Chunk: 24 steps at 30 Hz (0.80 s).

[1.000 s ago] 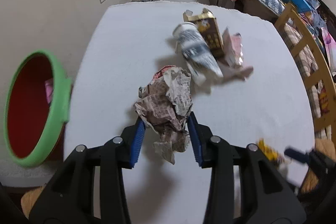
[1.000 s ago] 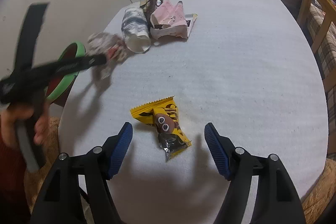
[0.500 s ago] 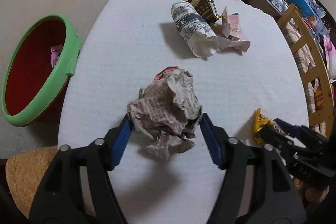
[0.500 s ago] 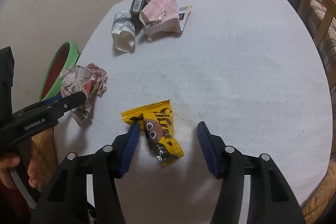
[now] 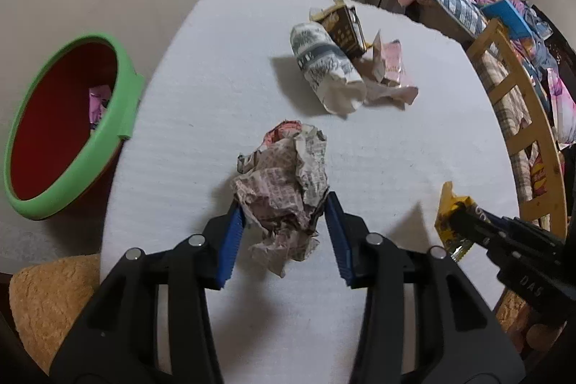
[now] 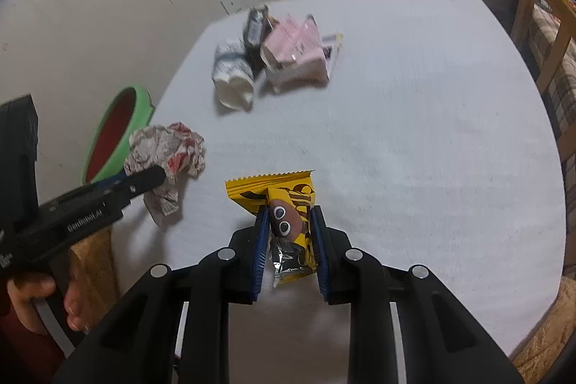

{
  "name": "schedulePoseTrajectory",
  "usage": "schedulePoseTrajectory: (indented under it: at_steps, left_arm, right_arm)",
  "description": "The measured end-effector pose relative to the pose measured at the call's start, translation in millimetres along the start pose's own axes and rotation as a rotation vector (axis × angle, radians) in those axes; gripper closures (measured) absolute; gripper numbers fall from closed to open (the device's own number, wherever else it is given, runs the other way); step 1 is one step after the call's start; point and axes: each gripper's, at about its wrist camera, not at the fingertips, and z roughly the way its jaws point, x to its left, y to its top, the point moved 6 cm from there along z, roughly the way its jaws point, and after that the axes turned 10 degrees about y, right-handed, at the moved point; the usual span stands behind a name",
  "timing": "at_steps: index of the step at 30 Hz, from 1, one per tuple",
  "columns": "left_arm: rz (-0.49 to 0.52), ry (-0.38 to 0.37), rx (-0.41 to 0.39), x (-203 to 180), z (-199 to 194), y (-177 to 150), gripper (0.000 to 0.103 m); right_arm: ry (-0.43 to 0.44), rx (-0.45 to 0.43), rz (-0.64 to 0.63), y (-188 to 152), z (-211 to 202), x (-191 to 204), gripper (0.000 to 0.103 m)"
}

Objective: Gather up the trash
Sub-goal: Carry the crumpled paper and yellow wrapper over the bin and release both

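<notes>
In the left wrist view, the left gripper (image 5: 282, 215) has just been closing its jaws, and the blue pads press both sides of the crumpled ball of printed newspaper (image 5: 284, 182), which lies on the white padded surface (image 5: 201, 117) near the green-rimmed red bin (image 5: 126, 103).

In the right wrist view, the right gripper (image 6: 289, 233) has its jaws closed tight on the yellow snack wrapper (image 6: 284, 211) on the surface.

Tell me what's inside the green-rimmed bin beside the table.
In the bin, a pink wrapper lies against the red inner wall. The near rim hides the bottom, so anything more down there cannot be seen.
</notes>
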Motion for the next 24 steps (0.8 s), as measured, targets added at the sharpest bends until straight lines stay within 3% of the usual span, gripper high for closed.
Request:
schedulePoseTrajectory:
  at_steps: [10, 24]
  left_arm:
    - [-0.024, 0.035, -0.079, 18, -28, 9, 0.06]
    - [-0.098, 0.049, -0.099, 55, -36, 6, 0.06]
  right_arm:
    - [0.026, -0.042, -0.041, 20, -10, 24, 0.08]
    - [0.042, -0.014, -0.093, 22, 0, 56, 0.079]
